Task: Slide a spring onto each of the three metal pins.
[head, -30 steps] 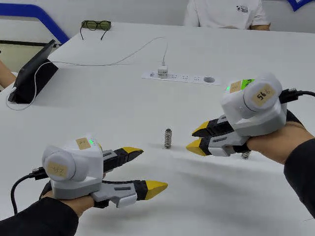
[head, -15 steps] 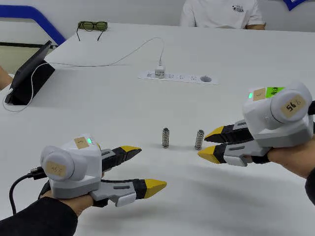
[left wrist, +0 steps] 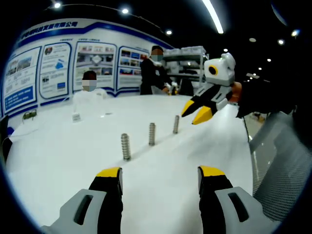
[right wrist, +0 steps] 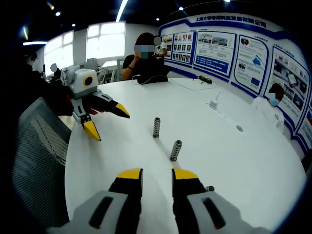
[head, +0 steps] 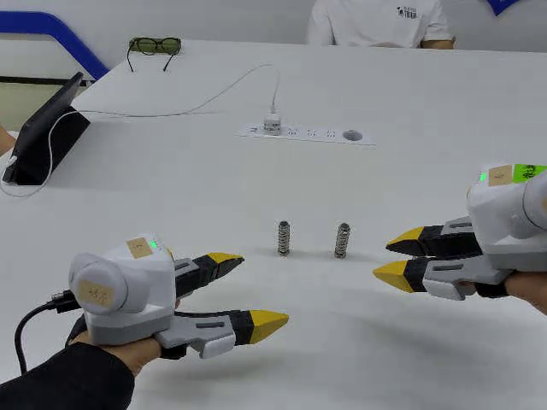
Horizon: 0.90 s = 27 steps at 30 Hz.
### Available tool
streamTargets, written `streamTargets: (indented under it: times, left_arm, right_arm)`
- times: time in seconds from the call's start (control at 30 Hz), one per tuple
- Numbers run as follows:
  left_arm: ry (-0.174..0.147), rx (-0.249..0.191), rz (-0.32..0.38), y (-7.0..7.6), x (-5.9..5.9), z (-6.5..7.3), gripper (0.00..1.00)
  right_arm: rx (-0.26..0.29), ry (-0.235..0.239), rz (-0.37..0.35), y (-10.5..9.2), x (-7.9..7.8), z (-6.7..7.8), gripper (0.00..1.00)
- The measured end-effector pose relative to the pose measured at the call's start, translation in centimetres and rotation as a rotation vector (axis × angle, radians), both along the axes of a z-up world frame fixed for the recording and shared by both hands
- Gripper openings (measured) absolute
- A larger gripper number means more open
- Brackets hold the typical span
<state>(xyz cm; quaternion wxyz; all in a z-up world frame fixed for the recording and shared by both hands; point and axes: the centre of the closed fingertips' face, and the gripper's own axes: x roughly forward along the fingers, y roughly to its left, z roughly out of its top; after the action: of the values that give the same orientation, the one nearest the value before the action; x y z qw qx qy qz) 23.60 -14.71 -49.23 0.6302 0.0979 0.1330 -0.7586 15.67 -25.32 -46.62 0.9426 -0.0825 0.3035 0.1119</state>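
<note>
right tool (head: 383,260) near spring (head: 342,240), not touching

Right gripper (head: 389,259) body cut off by picture's right edge.

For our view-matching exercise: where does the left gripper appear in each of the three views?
Head view: left gripper, lower left.
Left gripper view: its own fingers rise from the bottom.
Right gripper view: left gripper, upper left.
Shared landmark: the spring nearest it.

A tablet (head: 38,128) leans at the desk's (head: 427,111) left edge, dark glasses (head: 154,44) near its far-left corner, a power strip (head: 306,134) mid-desk.
</note>
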Motion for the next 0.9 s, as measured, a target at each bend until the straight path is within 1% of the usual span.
streamTargets:
  times: [0.23, 0.37, 0.53, 0.67, 0.73, 0.9]
  left_arm:
    - [-0.001, 0.002, 0.0, -0.1, 0.1, -0.1, 0.64]
    - [0.0, 0.003, -0.005, -0.2, -0.1, -0.1, 0.64]
    - [0.0, 0.002, -0.01, -0.4, -0.3, -0.1, 0.64]
    - [-0.001, 0.003, -0.009, -0.4, -0.2, -0.1, 0.65]
    - [0.0, 0.006, -0.007, -0.4, -0.1, -0.1, 0.65]
    - [0.001, 0.011, -0.005, -0.2, -0.1, -0.3, 0.65]
  right_arm:
    - [0.009, -0.018, -0.044, -1.3, -1.7, 0.0, 0.25]
    - [0.008, -0.024, -0.071, -2.1, -2.6, -0.1, 0.26]
    - [0.01, -0.036, -0.104, -3.0, -3.4, -0.2, 0.28]
    - [0.011, -0.044, -0.129, -3.7, -3.9, -0.3, 0.29]
    - [0.015, -0.053, -0.135, -3.9, -4.2, -0.3, 0.3]
    - [0.018, -0.057, -0.143, -4.4, -4.9, -0.8, 0.35]
